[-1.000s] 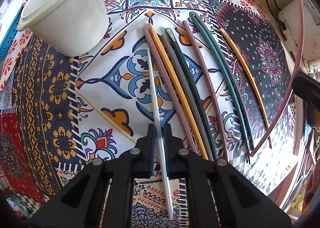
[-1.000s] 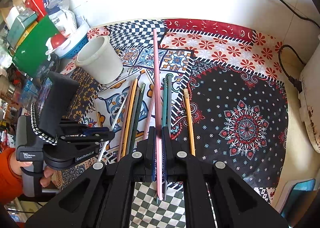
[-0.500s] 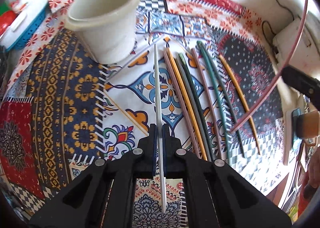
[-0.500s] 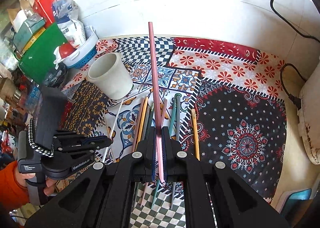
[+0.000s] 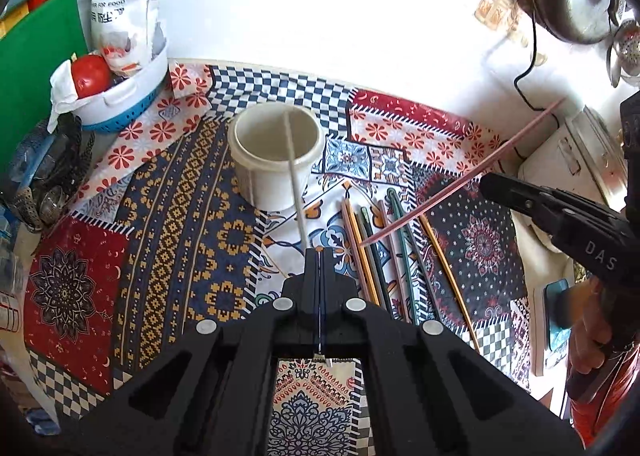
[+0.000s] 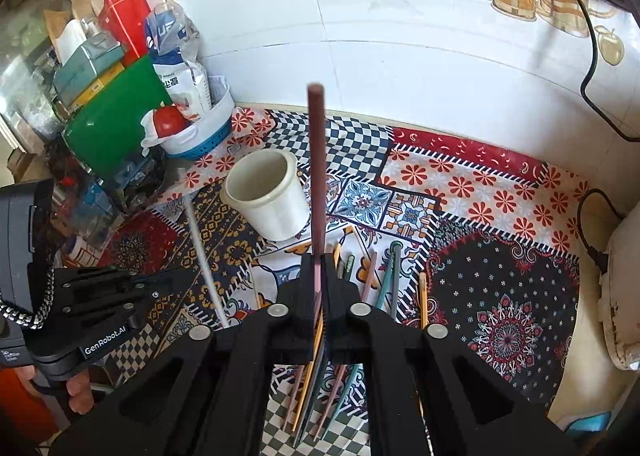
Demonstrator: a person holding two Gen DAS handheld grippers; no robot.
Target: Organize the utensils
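My left gripper [image 5: 319, 256] is shut on a white chopstick [image 5: 294, 175], held above the cloth with its far end over the mouth of the cream cup [image 5: 276, 153]. My right gripper [image 6: 317, 260] is shut on a pink chopstick [image 6: 316, 171], which points up and away past the cup [image 6: 266, 195]. The pink chopstick also shows in the left wrist view [image 5: 460, 179], slanting over the row. Several coloured chopsticks [image 5: 384, 252] lie side by side on the patterned cloth right of the cup. In the right wrist view they [image 6: 384, 276] lie under my jaws.
A blue-and-white basket [image 5: 120, 99] with a tomato and a bag stands at the back left, beside a green board [image 6: 108, 131]. A white appliance [image 5: 568, 163] and a black cable [image 6: 588, 55] are at the right. The tiled wall lies behind the cloth.
Both grippers have risen and tilted back with their chopsticks. The white chopstick's tip has moved from the cloth to over the cup. The pink chopstick has swung upward.
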